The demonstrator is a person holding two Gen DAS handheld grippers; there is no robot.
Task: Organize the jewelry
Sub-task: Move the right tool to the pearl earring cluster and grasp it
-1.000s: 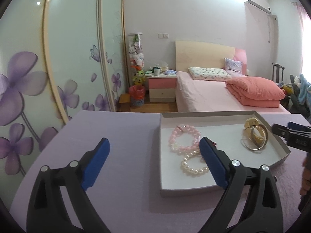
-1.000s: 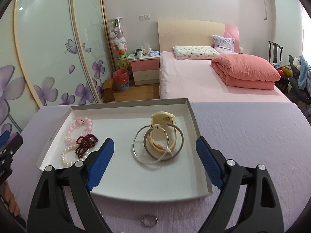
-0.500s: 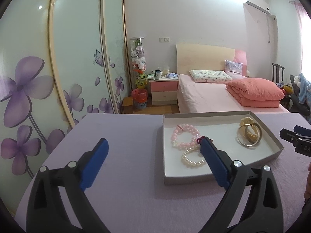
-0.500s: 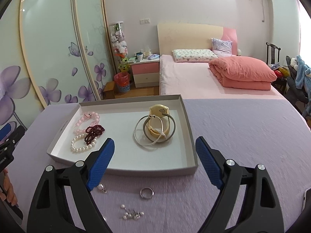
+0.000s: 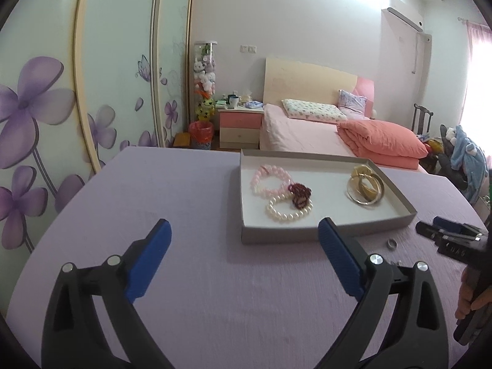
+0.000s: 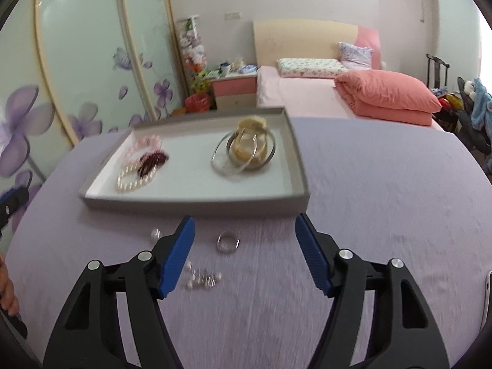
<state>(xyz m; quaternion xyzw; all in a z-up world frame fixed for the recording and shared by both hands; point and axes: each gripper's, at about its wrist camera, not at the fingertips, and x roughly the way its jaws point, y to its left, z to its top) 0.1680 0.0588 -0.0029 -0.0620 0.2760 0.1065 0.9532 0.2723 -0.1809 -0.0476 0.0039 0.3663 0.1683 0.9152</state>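
A grey tray (image 5: 307,236) (image 6: 196,204) on the purple table holds pink, white pearl (image 5: 287,210) and dark red bracelets (image 6: 152,161) at its left and metal bangles (image 5: 366,187) (image 6: 244,152) at its right. On the table in front of the tray lie a silver ring (image 6: 228,242) (image 5: 391,244), a small bead piece (image 6: 156,233) and a small beaded piece (image 6: 203,279). My right gripper (image 6: 244,241) is open and empty, with the ring between its fingers. My left gripper (image 5: 243,246) is open and empty over the table, left of the tray's front.
The purple table (image 5: 184,203) reaches to a bed (image 5: 307,129) and a nightstand (image 5: 240,123) behind it. Floral wardrobe doors (image 5: 46,92) stand at the left. A white object's edge (image 6: 488,279) shows at the table's right side.
Both grippers have drawn back from the tray toward the table's near side. The right gripper has lowered toward the ring and its fingers have closed in somewhat. The loose pieces have come into view.
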